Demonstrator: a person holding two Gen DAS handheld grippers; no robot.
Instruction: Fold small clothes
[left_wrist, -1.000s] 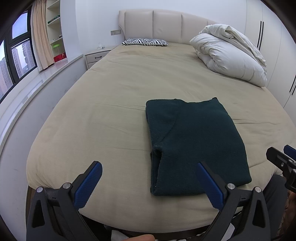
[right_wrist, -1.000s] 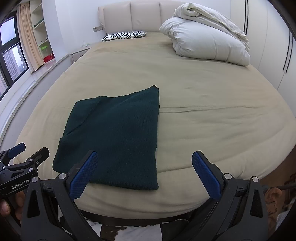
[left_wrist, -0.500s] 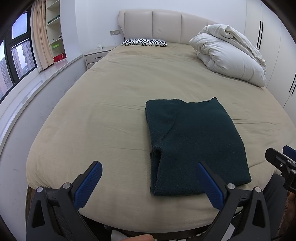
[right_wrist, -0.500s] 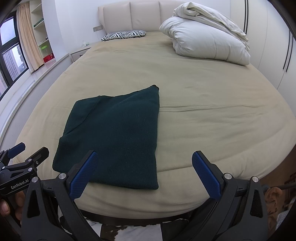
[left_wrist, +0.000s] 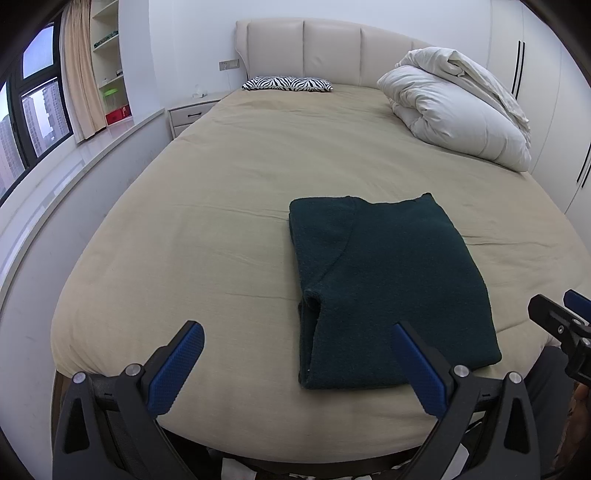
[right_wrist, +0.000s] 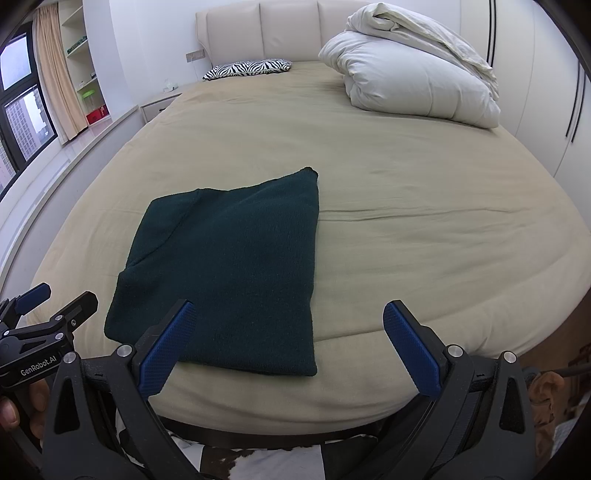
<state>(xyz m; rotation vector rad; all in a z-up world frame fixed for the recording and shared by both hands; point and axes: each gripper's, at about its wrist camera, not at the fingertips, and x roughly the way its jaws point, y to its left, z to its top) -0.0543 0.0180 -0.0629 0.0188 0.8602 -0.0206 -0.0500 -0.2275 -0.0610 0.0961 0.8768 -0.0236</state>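
A dark green knitted garment (left_wrist: 388, 288) lies folded into a flat rectangle near the front edge of the bed (left_wrist: 229, 236); it also shows in the right wrist view (right_wrist: 229, 273). My left gripper (left_wrist: 295, 365) is open and empty, held off the bed's front edge, its right finger in front of the garment's near edge. My right gripper (right_wrist: 288, 347) is open and empty, held in front of the garment's near right corner. Each gripper shows at the edge of the other's view.
A folded white duvet (left_wrist: 458, 114) lies at the bed's far right, and a zebra-print pillow (left_wrist: 288, 83) at the headboard. A nightstand (left_wrist: 192, 114), a window ledge and shelves stand to the left; wardrobes (left_wrist: 546, 74) line the right wall.
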